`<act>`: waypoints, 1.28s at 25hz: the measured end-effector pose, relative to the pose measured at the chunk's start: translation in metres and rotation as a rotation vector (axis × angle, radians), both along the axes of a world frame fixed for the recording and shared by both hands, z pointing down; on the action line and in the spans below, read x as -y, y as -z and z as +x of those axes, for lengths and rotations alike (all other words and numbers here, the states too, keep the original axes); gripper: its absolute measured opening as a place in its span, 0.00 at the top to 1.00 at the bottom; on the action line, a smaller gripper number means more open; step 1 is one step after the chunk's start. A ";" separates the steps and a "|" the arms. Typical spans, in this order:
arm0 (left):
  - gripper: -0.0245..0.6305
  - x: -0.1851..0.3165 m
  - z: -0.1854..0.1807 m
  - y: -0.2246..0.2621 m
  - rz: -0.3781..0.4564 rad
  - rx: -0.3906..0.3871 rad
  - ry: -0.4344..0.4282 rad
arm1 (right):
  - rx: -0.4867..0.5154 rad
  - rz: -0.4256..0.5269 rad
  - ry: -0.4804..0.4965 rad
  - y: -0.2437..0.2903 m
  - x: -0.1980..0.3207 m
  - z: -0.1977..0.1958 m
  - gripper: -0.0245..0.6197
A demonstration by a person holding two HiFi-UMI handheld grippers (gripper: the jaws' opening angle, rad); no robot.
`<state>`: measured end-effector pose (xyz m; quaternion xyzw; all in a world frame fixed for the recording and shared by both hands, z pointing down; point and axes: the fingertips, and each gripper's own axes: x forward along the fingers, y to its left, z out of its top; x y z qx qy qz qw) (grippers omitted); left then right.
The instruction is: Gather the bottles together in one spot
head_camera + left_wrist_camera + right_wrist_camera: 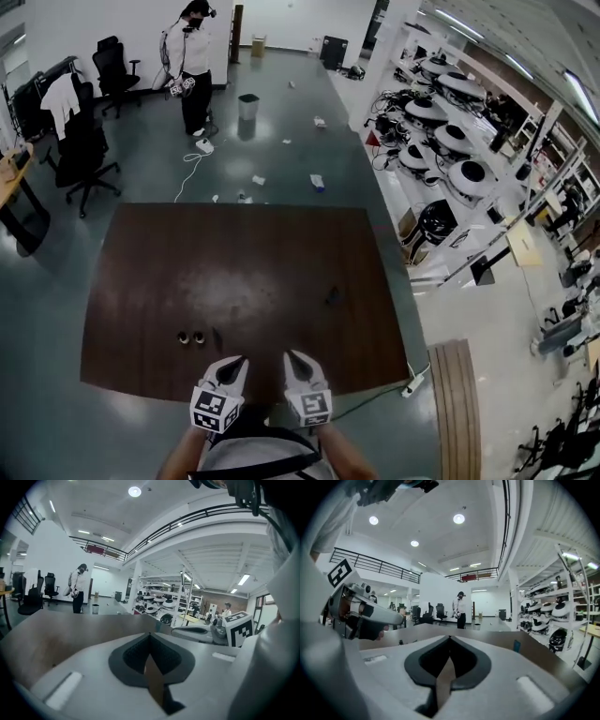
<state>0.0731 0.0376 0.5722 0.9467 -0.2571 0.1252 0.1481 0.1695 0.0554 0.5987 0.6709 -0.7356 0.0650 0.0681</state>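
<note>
1. Two small bottles (pixel 191 337) stand side by side on the dark brown table (pixel 253 253), at the left of its near edge. They are seen cap-on from above, and any label is too small to read.
2. The left gripper (pixel 237 364) sits at their 4 o'clock, clear of them. Its own view shows the fingers (pixel 140 656) pressed together on nothing.
3. The right gripper (pixel 292 358) is just beside it at 3 o'clock, its fingers (pixel 461 660) also together and empty.
4. The only print is the black-and-white square markers on the marker cubes (pixel 217 410).
5. A small dark item (pixel 333 297) lies at the right gripper's 1 o'clock. The right gripper view shows it as blue and upright (pixel 516 646); what it is I cannot tell.
6. Past the table, a person (pixel 192 56) stands at 11 o'clock with a bin (pixel 247 105) nearby. Office chairs (pixel 84 155) are at 10 o'clock and racks (pixel 450 141) at 2 o'clock.
</note>
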 end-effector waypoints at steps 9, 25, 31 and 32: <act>0.96 0.002 0.052 -0.002 0.006 0.009 -0.102 | 0.002 -0.009 -0.191 -0.002 -0.025 0.075 0.96; 0.96 0.041 0.132 -0.022 -0.032 0.030 -0.112 | 0.029 -0.075 -0.247 -0.042 0.022 0.171 0.96; 0.96 0.056 0.148 -0.040 -0.063 0.055 -0.088 | 0.055 -0.106 -0.231 -0.062 0.043 0.190 0.96; 0.96 0.059 0.151 -0.042 -0.067 0.060 -0.086 | 0.059 -0.111 -0.228 -0.066 0.046 0.192 0.96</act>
